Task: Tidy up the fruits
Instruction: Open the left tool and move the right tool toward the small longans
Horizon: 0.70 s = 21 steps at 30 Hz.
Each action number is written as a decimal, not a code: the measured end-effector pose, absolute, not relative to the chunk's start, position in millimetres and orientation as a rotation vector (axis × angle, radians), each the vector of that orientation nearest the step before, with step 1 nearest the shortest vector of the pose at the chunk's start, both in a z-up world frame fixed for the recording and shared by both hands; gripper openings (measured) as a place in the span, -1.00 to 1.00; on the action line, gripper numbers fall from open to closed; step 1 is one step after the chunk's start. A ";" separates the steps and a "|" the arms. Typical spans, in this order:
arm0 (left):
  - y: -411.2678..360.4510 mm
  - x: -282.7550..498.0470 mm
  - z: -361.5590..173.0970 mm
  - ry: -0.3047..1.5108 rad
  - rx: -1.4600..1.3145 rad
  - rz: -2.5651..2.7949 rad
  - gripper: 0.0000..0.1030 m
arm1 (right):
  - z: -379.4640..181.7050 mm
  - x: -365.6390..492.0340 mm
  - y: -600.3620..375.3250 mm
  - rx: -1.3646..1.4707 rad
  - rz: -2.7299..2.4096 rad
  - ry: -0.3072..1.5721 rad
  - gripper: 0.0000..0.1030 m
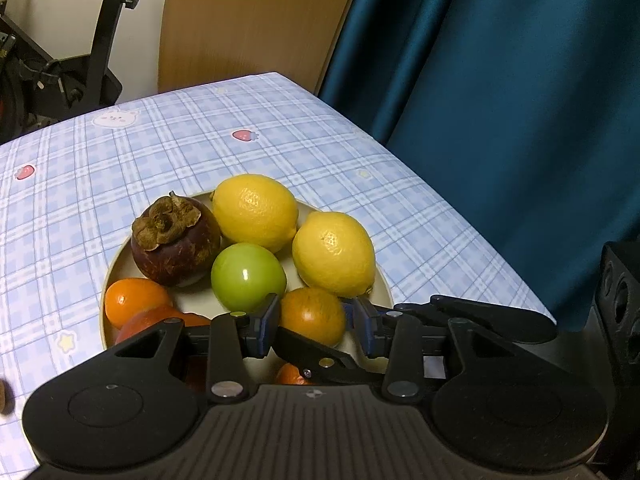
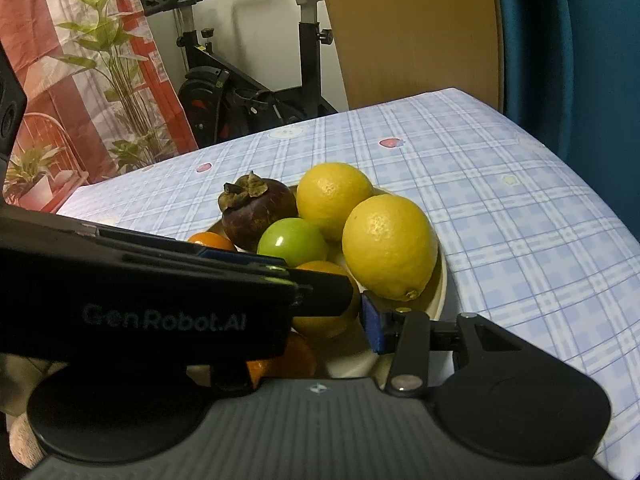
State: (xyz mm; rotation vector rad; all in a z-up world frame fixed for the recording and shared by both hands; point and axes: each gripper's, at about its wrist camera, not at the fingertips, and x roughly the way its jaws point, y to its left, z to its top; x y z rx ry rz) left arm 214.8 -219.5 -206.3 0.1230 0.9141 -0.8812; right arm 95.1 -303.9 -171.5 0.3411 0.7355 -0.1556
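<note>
A beige plate (image 1: 107,276) holds two lemons (image 1: 256,212) (image 1: 334,254), a mangosteen (image 1: 176,248), a green fruit (image 1: 248,276) and several oranges. My left gripper (image 1: 316,320) has its blue pads against both sides of a small orange (image 1: 312,314) at the plate's near side. My right gripper (image 2: 320,326) comes in from the right around the same orange (image 2: 324,324). Its right pad (image 2: 374,328) sits beside the fruit. Its other finger is hidden behind the left gripper's body (image 2: 160,320). A black finger (image 1: 316,354) crosses in front of the orange.
The table (image 1: 360,152) wears a blue plaid cloth, and its edge runs close on the right. A teal curtain (image 1: 500,80) hangs past that edge, with a wooden panel (image 1: 248,16) and an exercise bike (image 2: 240,96) behind. A black box (image 1: 620,300) stands at the right.
</note>
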 end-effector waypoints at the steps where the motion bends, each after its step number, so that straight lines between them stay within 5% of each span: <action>1: -217.6 215.5 -205.6 0.916 0.114 -0.883 -0.12 | -171.0 94.4 -303.8 0.340 -0.156 0.734 -0.09; 21: -57.5 242.8 -137.1 0.756 -0.049 -0.633 0.00 | -127.2 97.3 -279.8 0.212 -0.093 0.658 0.11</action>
